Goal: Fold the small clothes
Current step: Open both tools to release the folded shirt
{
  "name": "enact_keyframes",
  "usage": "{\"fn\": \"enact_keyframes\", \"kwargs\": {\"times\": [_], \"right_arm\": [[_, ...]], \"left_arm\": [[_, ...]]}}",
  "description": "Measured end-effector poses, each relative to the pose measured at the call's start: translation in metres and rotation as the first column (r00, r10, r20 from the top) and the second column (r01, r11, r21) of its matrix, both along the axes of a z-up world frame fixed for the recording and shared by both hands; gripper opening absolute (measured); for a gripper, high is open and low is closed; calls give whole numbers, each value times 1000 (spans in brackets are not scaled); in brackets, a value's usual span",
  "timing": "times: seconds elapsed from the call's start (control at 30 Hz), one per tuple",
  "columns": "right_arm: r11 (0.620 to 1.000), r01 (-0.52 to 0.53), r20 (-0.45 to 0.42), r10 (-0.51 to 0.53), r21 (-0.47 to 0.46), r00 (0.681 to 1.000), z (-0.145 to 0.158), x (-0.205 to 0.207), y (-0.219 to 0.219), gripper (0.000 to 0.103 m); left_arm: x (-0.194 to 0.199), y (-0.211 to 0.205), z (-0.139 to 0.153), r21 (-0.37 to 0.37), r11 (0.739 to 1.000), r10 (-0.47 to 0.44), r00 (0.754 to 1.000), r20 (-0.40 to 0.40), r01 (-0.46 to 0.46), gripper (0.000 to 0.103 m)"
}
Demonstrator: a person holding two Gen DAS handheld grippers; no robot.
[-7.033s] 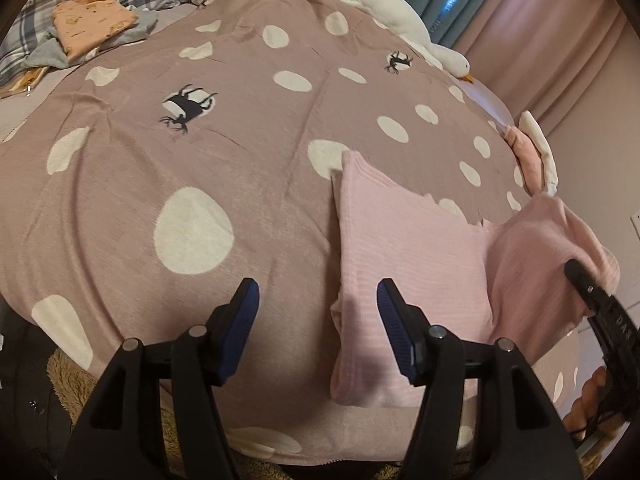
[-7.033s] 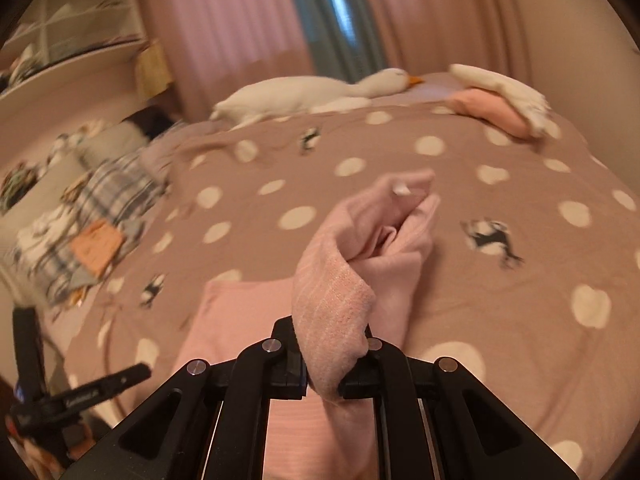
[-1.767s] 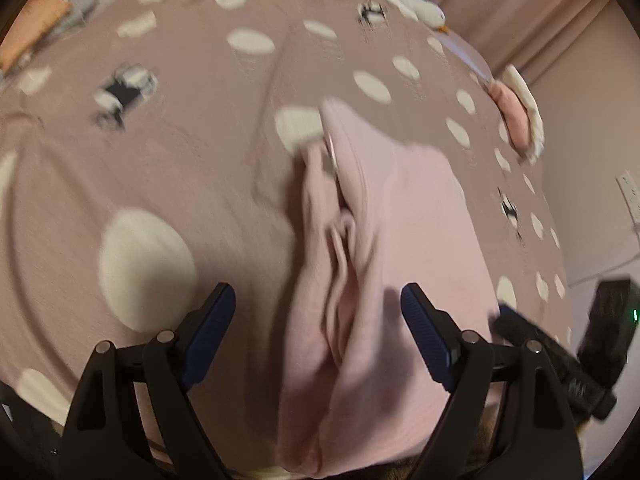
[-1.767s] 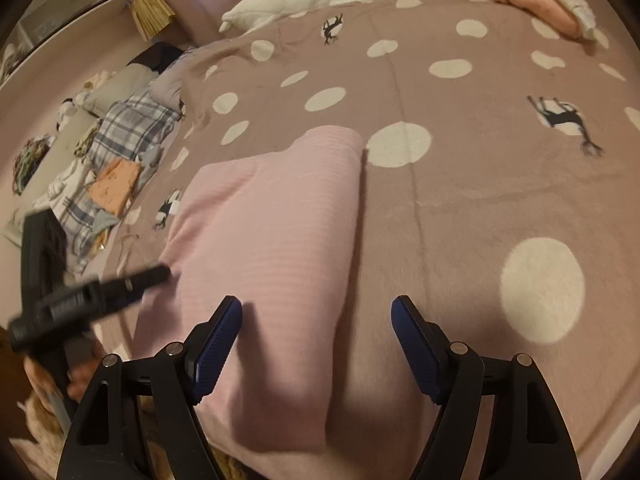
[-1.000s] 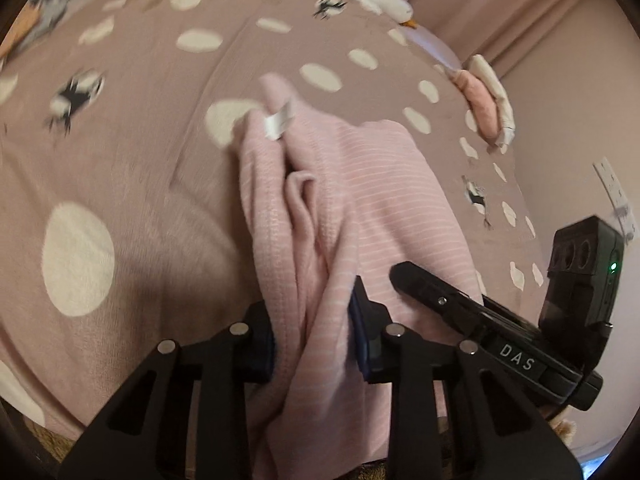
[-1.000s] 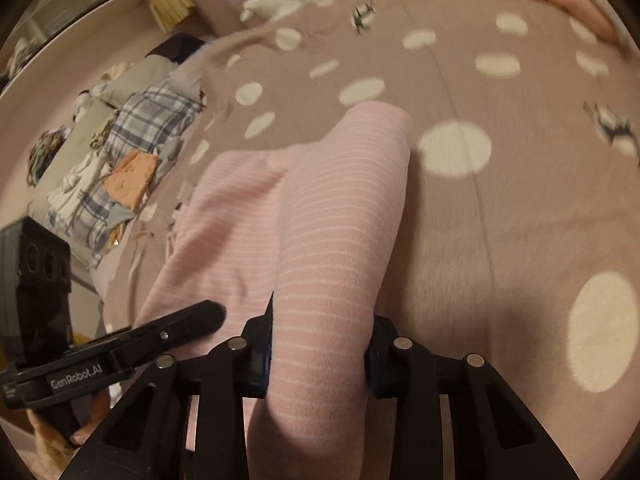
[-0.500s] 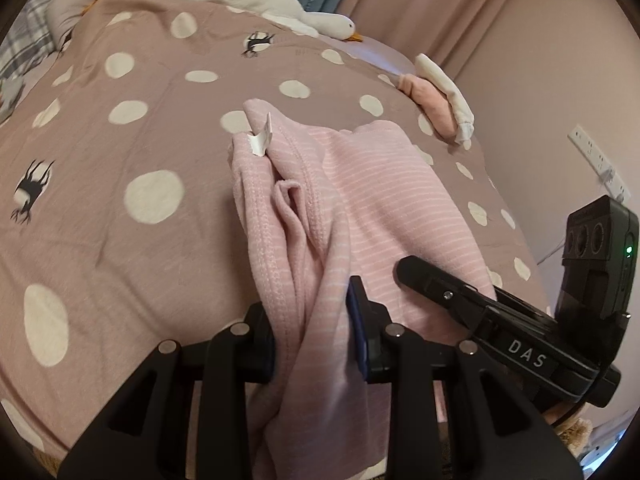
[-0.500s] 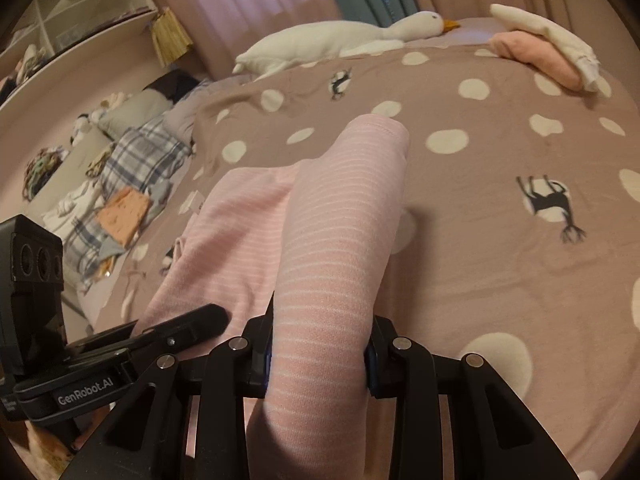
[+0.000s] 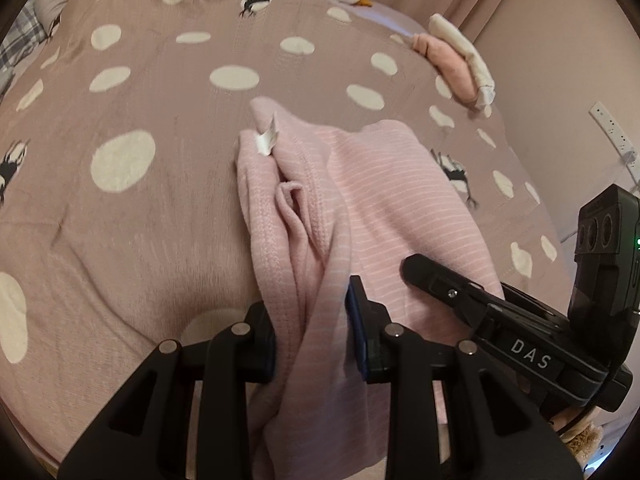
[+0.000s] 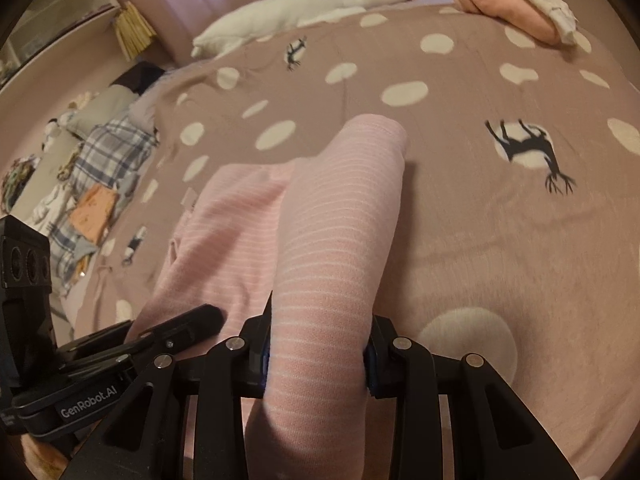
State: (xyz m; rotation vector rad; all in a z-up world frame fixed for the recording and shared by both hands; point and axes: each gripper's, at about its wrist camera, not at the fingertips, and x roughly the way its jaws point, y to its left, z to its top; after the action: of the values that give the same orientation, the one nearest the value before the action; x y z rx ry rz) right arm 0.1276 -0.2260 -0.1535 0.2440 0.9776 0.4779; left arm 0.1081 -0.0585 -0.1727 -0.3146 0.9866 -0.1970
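Observation:
A pink garment with thin white stripes (image 9: pixel 400 208) lies bunched on the spotted bedspread (image 9: pixel 160 220), its white label (image 9: pixel 267 140) sticking up at the far end. My left gripper (image 9: pixel 310 336) is shut on the garment's near left edge, where the fabric gathers in thick folds. My right gripper (image 10: pixel 318 356) is shut on the near right edge, and the garment (image 10: pixel 340 216) rises from it as a rounded roll. Each gripper shows in the other's view, the right gripper (image 9: pixel 472 296) at the lower right and the left gripper (image 10: pixel 176 328) at the lower left.
A white goose plush (image 10: pixel 296 8) lies at the bed's far end. Folded pink and white clothes (image 9: pixel 460 60) sit at the far right corner. A plaid cloth and an orange garment (image 10: pixel 94 208) lie in a heap at the bed's left side. A wall socket (image 9: pixel 612 128) is on the right.
Both grippers have carried the garment's near edge forward over the bed, and more of the far bedspread and goose has come into view. Their grips have stayed the same.

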Motion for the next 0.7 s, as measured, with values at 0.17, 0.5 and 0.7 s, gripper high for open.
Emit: {"fn": "enact_keyframes", "kwargs": {"times": [0.17,0.5,0.7], "right_arm": [[999,36,-46,-36,2,998,-7,1,-5,41],[993,118,62,-116,-15,991,27,-22,-21,85],[989,145,217,-141,-3,966,72,-45,-26,102]], "left_arm": [[-1,-1,-6,10,1000,14,1000,-17,-14,34],[-27,9,34,66,996,45,994,101,-52,76],[-56,24,80,75,993,70,964,257,-92,101]]}}
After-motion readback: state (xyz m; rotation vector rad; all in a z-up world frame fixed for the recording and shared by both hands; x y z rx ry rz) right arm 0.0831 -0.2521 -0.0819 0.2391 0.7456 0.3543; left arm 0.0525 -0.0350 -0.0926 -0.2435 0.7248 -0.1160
